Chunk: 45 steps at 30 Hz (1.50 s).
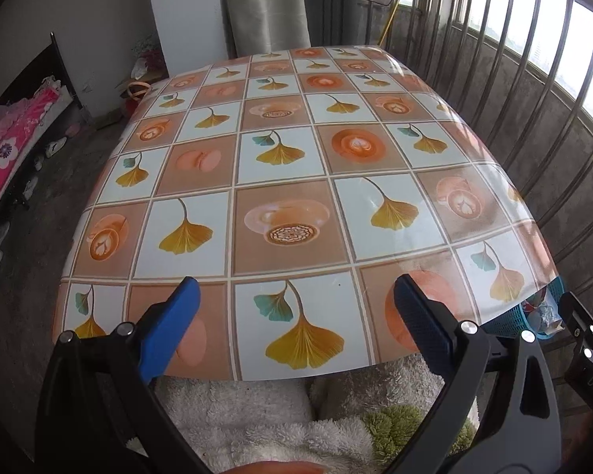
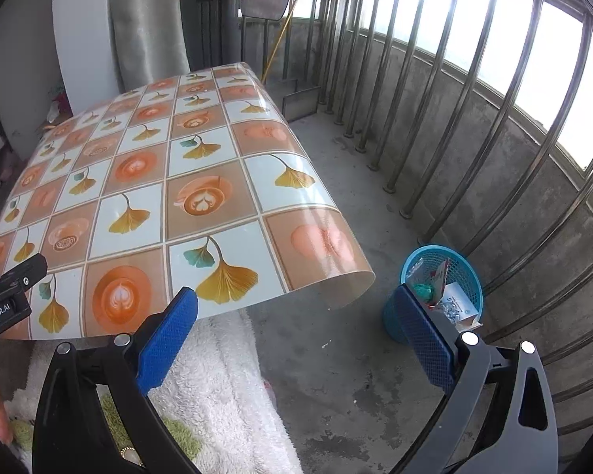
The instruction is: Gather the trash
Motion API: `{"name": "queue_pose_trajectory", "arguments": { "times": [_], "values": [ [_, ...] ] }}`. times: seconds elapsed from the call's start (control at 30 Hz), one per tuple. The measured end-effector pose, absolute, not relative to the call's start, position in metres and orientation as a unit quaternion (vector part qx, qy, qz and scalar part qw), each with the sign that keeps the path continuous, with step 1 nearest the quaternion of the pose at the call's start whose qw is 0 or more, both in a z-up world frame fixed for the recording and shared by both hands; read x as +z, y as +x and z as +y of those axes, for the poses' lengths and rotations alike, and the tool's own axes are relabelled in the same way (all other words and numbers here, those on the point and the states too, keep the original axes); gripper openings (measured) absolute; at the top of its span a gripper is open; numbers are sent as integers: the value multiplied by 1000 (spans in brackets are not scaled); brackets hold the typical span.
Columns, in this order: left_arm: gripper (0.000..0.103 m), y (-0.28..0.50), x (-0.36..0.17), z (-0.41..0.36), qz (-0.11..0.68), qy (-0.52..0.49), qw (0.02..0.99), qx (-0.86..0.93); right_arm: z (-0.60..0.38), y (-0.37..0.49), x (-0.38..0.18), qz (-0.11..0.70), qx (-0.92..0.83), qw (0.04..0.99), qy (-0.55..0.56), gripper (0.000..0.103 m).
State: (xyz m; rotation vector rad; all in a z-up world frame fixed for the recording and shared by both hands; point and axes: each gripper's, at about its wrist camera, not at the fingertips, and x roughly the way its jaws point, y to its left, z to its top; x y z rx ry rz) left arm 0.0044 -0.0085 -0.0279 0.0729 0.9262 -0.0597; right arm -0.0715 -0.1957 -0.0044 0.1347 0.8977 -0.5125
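Note:
A blue mesh trash basket (image 2: pixel 464 272) stands on the concrete floor right of the table and holds several wrappers and papers (image 2: pixel 452 296). A sliver of it shows at the right edge of the left wrist view (image 1: pixel 512 322). My right gripper (image 2: pixel 294 304) is open and empty, over the floor between the table's corner and the basket. My left gripper (image 1: pixel 296 296) is open and empty above the table's near edge. The table (image 1: pixel 284 213) wears a glossy cloth with ginkgo leaves and coffee cups; no loose trash shows on it.
A metal railing (image 2: pixel 435 91) and low concrete wall run along the right. White fluffy fabric (image 2: pixel 217 387) lies below the table's near edge. A grey curtain (image 1: pixel 265 4) hangs behind. A pink bedcover (image 1: pixel 4 142) and shoes lie on the far left.

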Motion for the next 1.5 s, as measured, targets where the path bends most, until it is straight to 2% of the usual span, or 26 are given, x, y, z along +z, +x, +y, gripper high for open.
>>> {"name": "queue_pose_trajectory", "arguments": {
  "times": [0.23,1.5],
  "values": [
    [94,-3,-25,-24,444,61,893,-52,-189,-78,-11,445,-231,864,48,97],
    [94,-9,-22,-40,443,64,889,-100,-199,-91,-9,444,-251,859,55,97]
  ]
}}
